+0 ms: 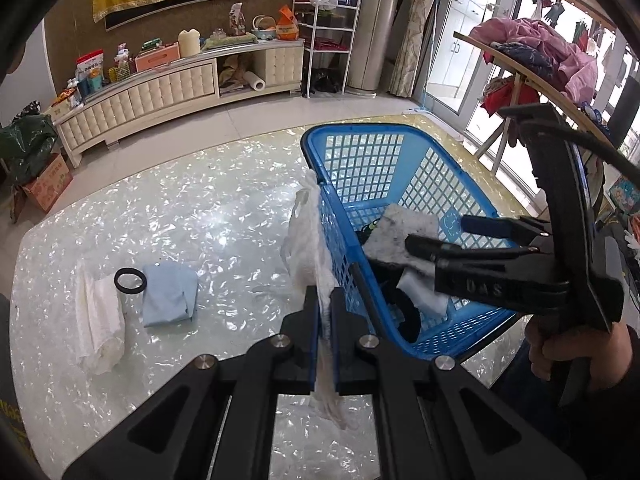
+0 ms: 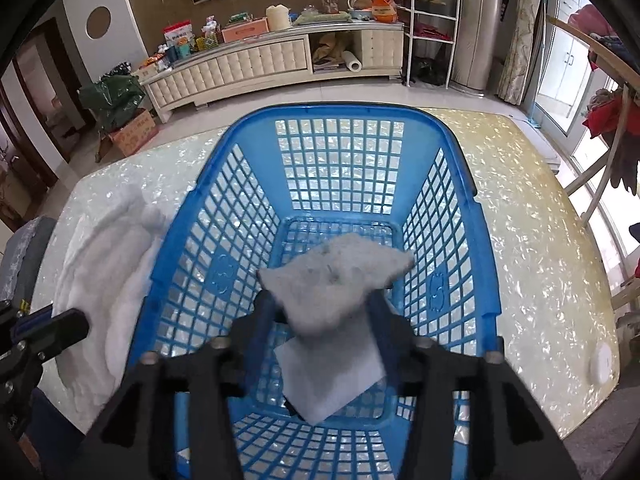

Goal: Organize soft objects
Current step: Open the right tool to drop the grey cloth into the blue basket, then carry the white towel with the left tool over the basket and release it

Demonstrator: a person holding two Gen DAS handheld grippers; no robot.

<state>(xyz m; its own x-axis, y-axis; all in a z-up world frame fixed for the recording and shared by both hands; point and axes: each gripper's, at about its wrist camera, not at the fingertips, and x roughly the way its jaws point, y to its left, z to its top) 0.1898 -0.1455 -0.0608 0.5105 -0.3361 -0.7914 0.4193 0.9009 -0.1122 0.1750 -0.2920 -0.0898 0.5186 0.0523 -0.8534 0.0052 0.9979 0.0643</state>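
The right gripper [image 2: 324,320] stands open inside the blue basket [image 2: 460,152]; the grey cloth [image 2: 336,276] lies loose between its jaws; lift straight up; the left gripper [image 1: 324,312] clamps the white cloth [image 1: 308,240] beside the basket, so bring it over the rim before letting go

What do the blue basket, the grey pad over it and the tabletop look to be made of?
Blue basket: moulded plastic, glossy, with a rigid open lattice of square holes. Grey pad: a soft fuzzy sheet, likely felt or fleece; matte, speckled, corners drooping. Tabletop: hard and highly polished, with a pearly flake pattern; maybe shell-look laminate or resin, cannot tell which.
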